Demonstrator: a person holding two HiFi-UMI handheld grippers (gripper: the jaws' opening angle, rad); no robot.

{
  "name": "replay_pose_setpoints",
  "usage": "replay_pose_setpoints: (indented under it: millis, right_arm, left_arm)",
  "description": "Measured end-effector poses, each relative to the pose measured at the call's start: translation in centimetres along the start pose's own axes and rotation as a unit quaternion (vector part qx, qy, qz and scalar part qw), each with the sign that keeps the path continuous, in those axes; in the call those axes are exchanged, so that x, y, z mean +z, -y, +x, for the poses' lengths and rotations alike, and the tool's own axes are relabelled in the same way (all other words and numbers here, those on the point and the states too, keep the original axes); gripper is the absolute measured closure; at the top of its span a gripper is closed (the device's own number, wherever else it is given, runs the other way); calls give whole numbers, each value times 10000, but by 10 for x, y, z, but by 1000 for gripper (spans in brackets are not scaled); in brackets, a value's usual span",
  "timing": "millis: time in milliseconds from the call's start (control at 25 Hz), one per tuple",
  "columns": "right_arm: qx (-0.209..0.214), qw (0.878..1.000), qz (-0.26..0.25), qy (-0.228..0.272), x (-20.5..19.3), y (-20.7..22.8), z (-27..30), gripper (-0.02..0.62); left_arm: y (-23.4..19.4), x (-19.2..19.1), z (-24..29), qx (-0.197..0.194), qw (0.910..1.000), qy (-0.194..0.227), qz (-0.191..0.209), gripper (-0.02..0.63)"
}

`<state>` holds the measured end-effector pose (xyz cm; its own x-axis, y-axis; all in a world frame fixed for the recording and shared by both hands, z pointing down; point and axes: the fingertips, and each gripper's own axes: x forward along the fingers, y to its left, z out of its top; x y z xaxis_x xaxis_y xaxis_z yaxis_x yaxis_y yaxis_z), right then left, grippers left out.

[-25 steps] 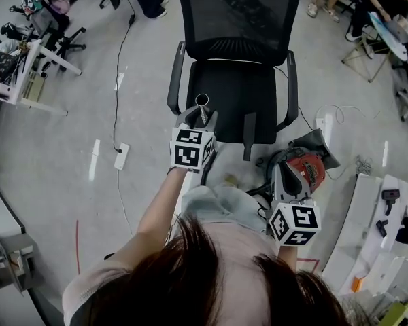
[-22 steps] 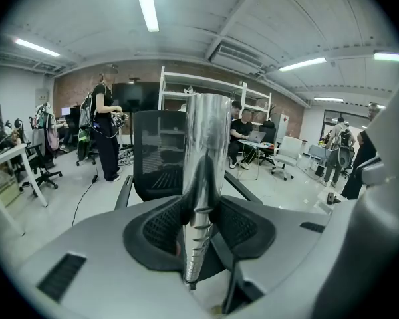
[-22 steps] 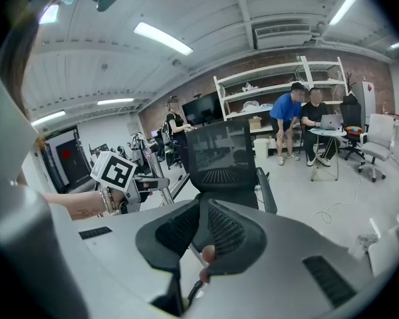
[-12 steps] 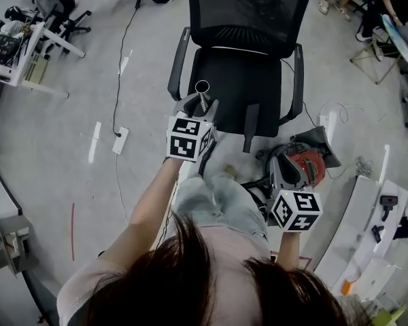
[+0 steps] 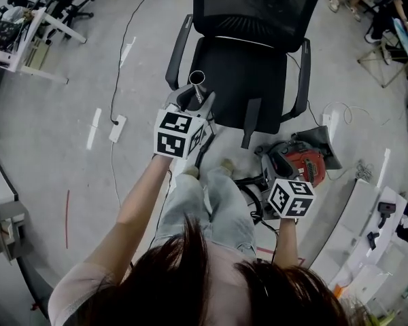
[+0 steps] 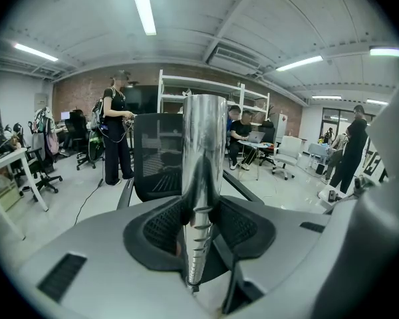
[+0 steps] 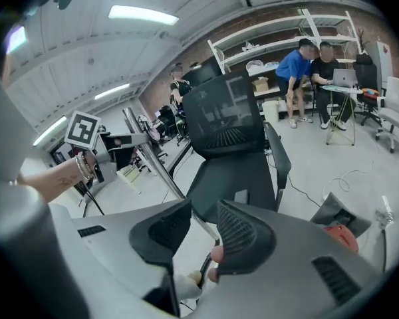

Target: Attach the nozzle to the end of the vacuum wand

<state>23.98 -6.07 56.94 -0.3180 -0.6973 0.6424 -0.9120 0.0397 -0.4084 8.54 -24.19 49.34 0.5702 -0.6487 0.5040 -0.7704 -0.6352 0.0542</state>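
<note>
Left arm (image 5: 139, 209) reaches well forward, bare forearm stretched long, and the left gripper (image 5: 194, 102) at its end tips a little downward, its marker cube (image 5: 176, 133) facing up. Its jaws are clamped on the vacuum wand (image 6: 203, 151), both pads pressing the tube's sides, and the tube stands up between them. Over on the other side, the right gripper (image 5: 277, 170) sits lower and closer to the body, angled down and forward, and the arm behind it is mostly out of sight. Its jaws have just been opening and stand apart, with nothing gripped between them.
</note>
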Motion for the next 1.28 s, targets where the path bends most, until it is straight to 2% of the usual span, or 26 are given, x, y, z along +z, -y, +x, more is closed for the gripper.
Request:
replay_pose_setpoints:
  millis: [480, 800, 1280]
  right_arm:
    - [190, 9962, 400, -745, -64, 49, 77, 457]
    - [97, 9926, 214, -1188, -107, 73, 127, 453]
    - [354, 9845, 699, -1570, -149, 103, 190, 448]
  left_arm:
    - [-3, -5, 6, -121, 9999, -66, 75, 453]
    - [-3, -7, 9, -101, 9998, -127, 75, 453]
    - [-7, -8, 16, -175, 9998, -82, 77, 453]
